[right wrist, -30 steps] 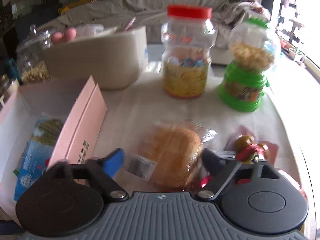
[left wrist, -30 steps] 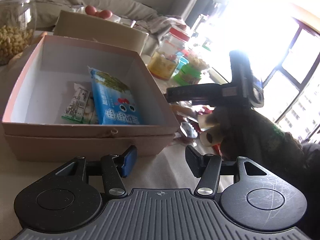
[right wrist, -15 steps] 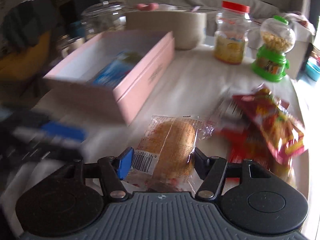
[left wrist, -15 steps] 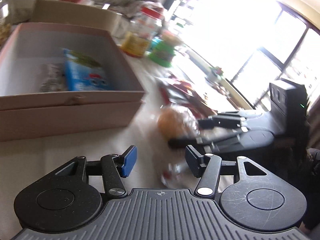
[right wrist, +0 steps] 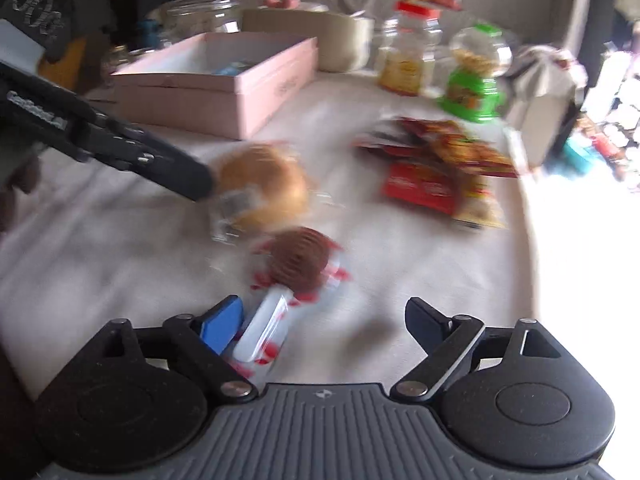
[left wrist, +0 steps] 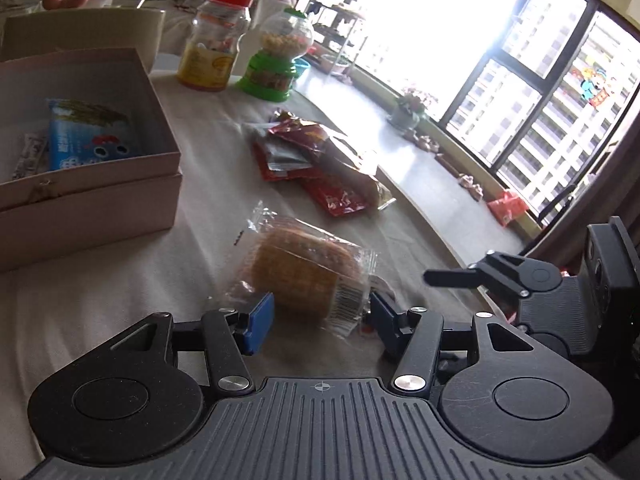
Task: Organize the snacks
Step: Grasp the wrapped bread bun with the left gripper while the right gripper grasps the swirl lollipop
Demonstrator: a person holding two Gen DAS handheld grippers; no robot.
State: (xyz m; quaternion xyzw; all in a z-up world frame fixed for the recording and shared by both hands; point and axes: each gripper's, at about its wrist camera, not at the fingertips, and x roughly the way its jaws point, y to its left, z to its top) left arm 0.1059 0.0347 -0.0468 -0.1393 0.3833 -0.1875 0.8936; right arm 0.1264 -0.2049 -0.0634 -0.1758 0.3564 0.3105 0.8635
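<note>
Left tool (left wrist: 320,316): jaws apart, low over the tabletop (left wrist: 120,280), blue pads either side of the near end of the wrapped bun (left wrist: 298,270); contact with the wrapper cannot be told.

Wrapped bun: golden-brown round bread in a clear crinkled wrapper, white barcode label at the near end, sealed fins at both ends. It lies flat on the tabletop at frame centre in the left wrist view, below and right of the pink box (left wrist: 92,196).

Pink box: open, at left of frame, holding a blue snack packet (left wrist: 90,136) and a small white packet (left wrist: 28,156) at its left.

Red snack packets (left wrist: 316,160): loose overlapping pile above the bun, centre frame.

Right tool (right wrist: 324,326): jaws wide apart, nothing between them. A small cake (right wrist: 296,260), brown and ridged, in clear wrap with red print, lies just ahead of its left finger; view blurred.

Upper centre of the left wrist view: red-lidded jar (left wrist: 214,44), green candy dispenser (left wrist: 276,60).
</note>
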